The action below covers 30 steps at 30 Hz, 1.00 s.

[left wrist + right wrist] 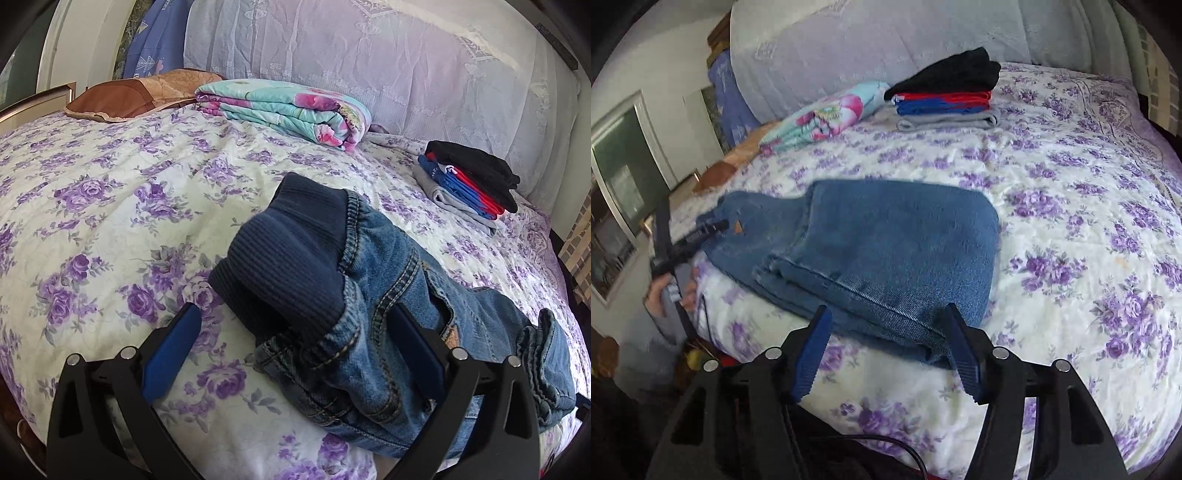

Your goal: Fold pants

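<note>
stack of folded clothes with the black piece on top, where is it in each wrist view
Left wrist: the stack of folded clothes sits right of centre in the upper half, beyond the jeans, near the far edge of the bed.
Right wrist: the stack sits near the top centre, beyond the jeans.
Shared landmark: the folded floral blanket lies left of the stack in both views.

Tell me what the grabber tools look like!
Each tool has black plastic arms with long cut-out holes and round silver pins at the joints. The left tool and the right tool both carry two flat blue fingers; the right one's have ridged edges. A thin black cable curls under the right tool. A grey sleeve covers the left arm.
</note>
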### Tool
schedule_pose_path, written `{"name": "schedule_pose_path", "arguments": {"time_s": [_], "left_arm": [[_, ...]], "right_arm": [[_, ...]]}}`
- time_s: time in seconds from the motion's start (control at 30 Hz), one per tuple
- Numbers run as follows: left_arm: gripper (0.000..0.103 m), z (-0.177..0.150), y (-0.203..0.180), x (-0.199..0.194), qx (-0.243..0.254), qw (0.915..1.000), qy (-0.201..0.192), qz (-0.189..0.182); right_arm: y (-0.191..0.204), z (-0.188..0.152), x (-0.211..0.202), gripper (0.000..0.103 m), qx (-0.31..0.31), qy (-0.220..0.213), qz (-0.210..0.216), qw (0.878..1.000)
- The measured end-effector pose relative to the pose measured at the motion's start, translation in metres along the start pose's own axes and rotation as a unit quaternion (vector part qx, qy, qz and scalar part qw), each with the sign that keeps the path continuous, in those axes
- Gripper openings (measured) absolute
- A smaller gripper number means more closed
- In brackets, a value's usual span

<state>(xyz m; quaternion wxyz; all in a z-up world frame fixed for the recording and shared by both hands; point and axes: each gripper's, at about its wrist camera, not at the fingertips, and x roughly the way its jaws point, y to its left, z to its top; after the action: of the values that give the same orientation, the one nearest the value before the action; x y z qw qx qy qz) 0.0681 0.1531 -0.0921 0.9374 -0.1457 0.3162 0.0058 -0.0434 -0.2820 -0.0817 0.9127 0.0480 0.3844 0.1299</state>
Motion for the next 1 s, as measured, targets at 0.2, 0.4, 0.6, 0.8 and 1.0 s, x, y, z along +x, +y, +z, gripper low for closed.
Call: {"name": "schedule_pose_path", "arguments": {"time_s": [0.2,0.4,0.6,0.8,1.0], "left_arm": [[0.099,-0.001,0.000,-0.001,0.001,1.0000,0.000,0.002],[0.099,0.000,0.000,-0.002,0.001,1.0000,-0.002,0.000],[0.099,-0.001,0.000,-0.003,0.004,1.0000,0.000,-0.002],[0.099,-0.002,-0.001,-0.003,0.005,1.0000,-0.002,-0.002],[0.099,-0.002,-0.001,-0.003,0.005,1.0000,-0.003,-0.002]], "right_arm": [[0.024,-0.014,-0.032,0.064,-0.103,-0.062,-0.104,0.987],[-0.001,-0.022,-0.021,0.064,-0.062,-0.036,-0.168,0.983],[-0.032,-0.022,0.001,0.066,0.015,-0.007,-0.148,0.989],[-0.018,-0.023,-0.014,0.066,-0.011,-0.019,-0.174,0.985],[-0.003,0.013,-0.028,0.067,-0.034,-0.072,-0.159,0.984]]}}
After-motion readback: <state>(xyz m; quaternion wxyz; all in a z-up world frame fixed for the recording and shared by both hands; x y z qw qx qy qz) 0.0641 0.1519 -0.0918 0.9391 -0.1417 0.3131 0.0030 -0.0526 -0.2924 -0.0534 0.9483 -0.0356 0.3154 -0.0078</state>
